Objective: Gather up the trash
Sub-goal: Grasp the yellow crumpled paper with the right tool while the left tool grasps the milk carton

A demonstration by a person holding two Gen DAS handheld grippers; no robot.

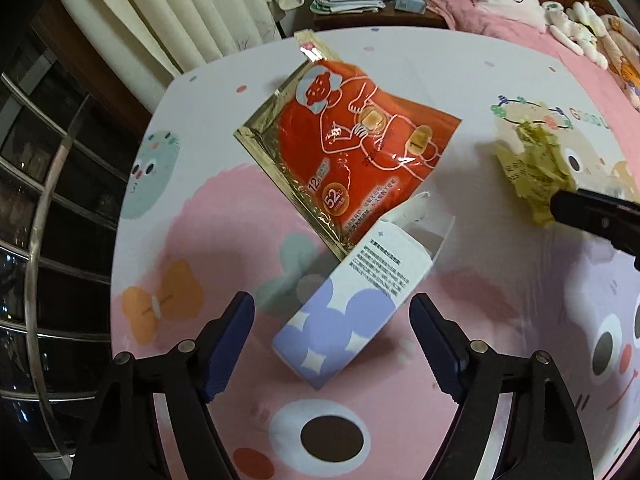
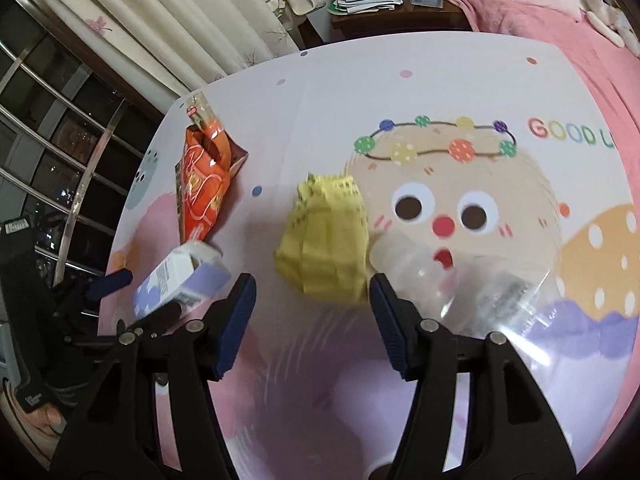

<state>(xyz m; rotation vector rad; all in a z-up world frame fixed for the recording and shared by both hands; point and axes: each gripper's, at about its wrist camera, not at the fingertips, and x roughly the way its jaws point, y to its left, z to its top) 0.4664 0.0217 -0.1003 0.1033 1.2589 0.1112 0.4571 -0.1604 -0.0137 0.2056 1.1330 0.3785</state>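
Both spread wide, the left gripper [image 1: 332, 344] straddled the carton [image 1: 344, 308] mid-table while the right gripper [image 2: 312, 320] lined up on the crumpled yellow paper [image 2: 324, 240], likely needing only a squeeze next.

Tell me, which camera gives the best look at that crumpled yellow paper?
The right wrist view: the crumpled yellow paper sits near the centre, just ahead of the open right tool, its whole shape visible. In the left wrist view the paper sits off toward the right edge, smaller and partly hidden behind the other tool.
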